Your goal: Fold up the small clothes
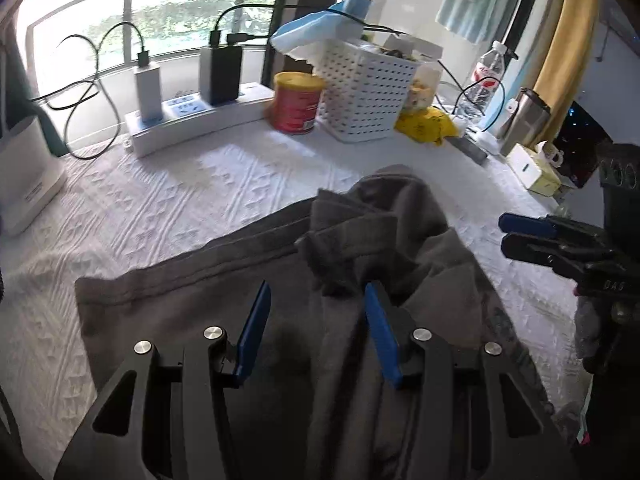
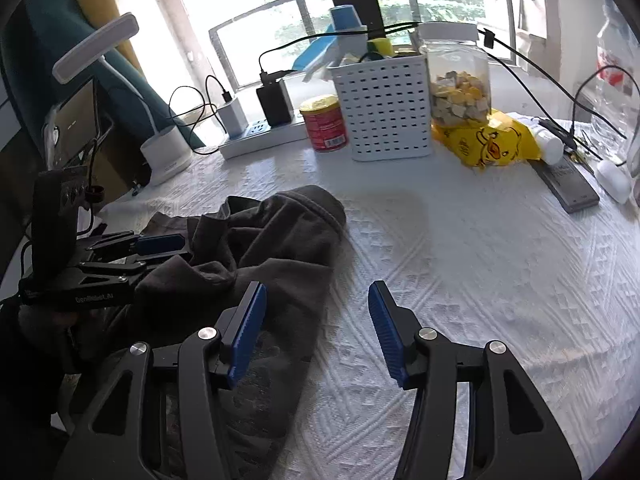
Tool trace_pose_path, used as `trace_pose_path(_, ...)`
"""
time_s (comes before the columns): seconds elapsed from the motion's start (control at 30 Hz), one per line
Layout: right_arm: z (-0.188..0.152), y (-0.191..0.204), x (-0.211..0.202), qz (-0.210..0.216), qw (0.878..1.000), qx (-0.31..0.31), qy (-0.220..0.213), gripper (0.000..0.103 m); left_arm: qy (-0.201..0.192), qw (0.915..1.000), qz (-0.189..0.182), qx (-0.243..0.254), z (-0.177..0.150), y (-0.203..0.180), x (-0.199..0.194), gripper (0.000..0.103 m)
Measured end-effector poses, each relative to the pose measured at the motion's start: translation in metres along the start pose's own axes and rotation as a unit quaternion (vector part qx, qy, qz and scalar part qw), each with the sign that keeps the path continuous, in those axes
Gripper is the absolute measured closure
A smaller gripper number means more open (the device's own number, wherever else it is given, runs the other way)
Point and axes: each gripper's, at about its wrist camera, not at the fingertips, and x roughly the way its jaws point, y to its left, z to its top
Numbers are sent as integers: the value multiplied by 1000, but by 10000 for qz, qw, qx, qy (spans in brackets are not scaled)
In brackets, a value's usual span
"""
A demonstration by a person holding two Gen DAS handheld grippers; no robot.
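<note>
White knitted tablecloth point(image 2: 460, 280), grey garment point(image 2: 280, 248), white basket point(image 2: 384, 108), sunlit window point(image 1: 160, 12)

bare tablecloth point(image 2: 460, 280) right of the grey garment point(image 2: 280, 248); basket point(image 2: 384, 108), can point(image 2: 324, 124) crowd the back.

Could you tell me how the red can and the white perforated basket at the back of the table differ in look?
The red can is round, solid-walled and short with a yellow lid; the white basket is boxy, taller and pierced with rows of holes. The can is closed, the basket open-topped and stuffed with items. Both stand upright, side by side on the white tablecloth.
</note>
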Motion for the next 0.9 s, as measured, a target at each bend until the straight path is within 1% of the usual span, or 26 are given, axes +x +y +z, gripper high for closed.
trace_pose_path(0.1, -1, -1, -3, -1, 10000, 7, -36, 47, 80, 9999, -98, 74, 8, 1, 8, 56)
trace_pose_path(0.13, -1, -1, -4, -2, 10000, 15, -46, 47, 150, 9998, -100, 110, 10, 0, 12, 59)
trace_pose_path(0.2, -1, -3, -7, -20, 10000, 38, -74, 47, 223, 9994, -152, 219, 10, -2, 15, 95)
trace_pose_path(0.23, -2, -5, -7, -36, 9999, 59, -80, 47, 224, 9994, -122, 253, 9, -3, 15, 101)
trace_pose_path(0.33, -4, -12, -8, -98, 9998, 144, -71, 47, 137, 9996, -66, 257, 6, -3, 9, 102)
trace_pose_path(0.47, -3, -15, -7, -121, 9998, 176, -54, 47, -182, 9993, 251, 201, 5, 2, -14, 102)
trace_pose_path(0.57, 0, -13, -6, -96, 9999, 126, -52, 47, -494, 9970, 595, 33, 5, 15, -40, 102)
trace_pose_path(0.6, 1, -12, -4, -93, 9999, 104, -43, 47, -601, 9953, 762, -42, 5, 23, -49, 102)
trace_pose_path(0.67, 4, -8, 0, -89, 9999, 56, -23, 47, -712, 9921, 1029, -124, 2, 35, -60, 102)
trace_pose_path(0.7, 5, -7, 2, -83, 10000, 43, -16, 47, -709, 9901, 1196, -173, -1, 44, -63, 102)
trace_pose_path(0.77, 9, -2, 6, -65, 10000, 19, -13, 47, -646, 9881, 1367, -293, -5, 59, -61, 102)
trace_pose_path(0.83, 12, 4, 9, -38, 10000, -31, -9, 47, -564, 9870, 1454, -400, -11, 73, -55, 102)
trace_pose_path(0.9, 14, 11, 11, -12, 9999, -103, 0, 47, -500, 9867, 1494, -404, -16, 78, -47, 102)
